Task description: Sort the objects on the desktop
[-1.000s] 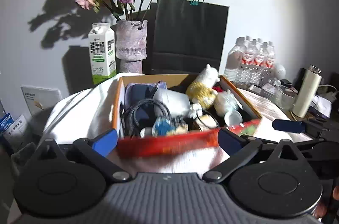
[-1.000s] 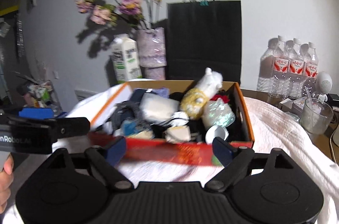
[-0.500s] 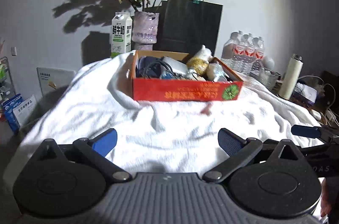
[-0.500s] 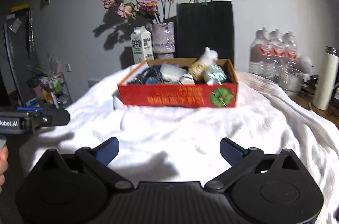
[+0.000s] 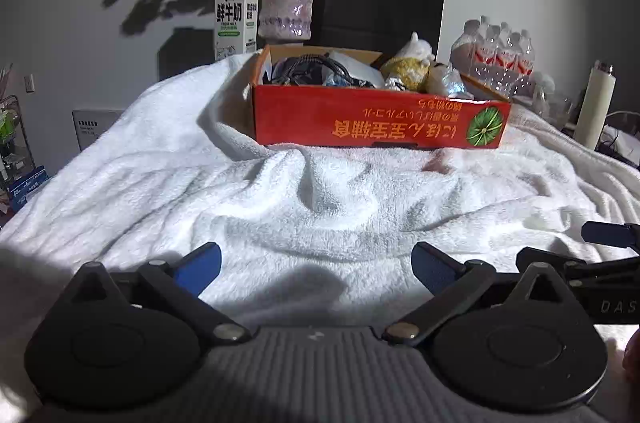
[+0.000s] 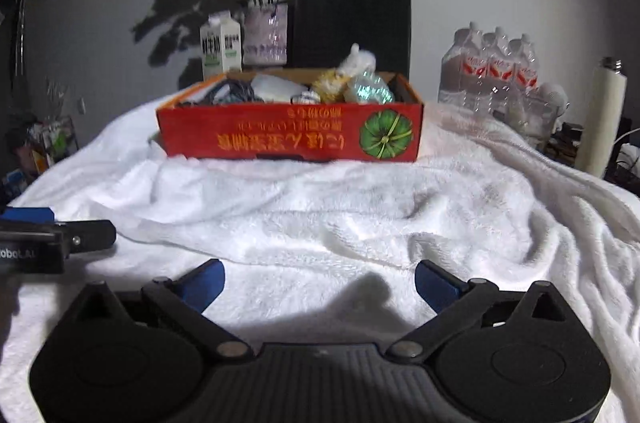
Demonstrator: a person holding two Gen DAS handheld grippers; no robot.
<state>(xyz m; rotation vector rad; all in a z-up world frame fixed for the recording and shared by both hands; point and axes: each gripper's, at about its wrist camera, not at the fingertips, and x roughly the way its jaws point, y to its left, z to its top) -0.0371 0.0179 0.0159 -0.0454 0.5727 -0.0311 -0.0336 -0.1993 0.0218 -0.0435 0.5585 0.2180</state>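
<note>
While full, red cardboard box (image 5: 380, 121), frame centre: light, stiff walls; take by rim.
Left gripper (image 5: 316, 265): wide, empty.
Right gripper (image 6: 319, 282): wide, empty.

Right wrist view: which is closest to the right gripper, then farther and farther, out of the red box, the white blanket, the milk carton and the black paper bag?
1. White blanket, spread right under and ahead of the right gripper.
2. Red box, sitting on the blanket, straight ahead.
3. Milk carton and black paper bag, behind the box by the wall, carton left, bag centre; too close to rank.
</note>
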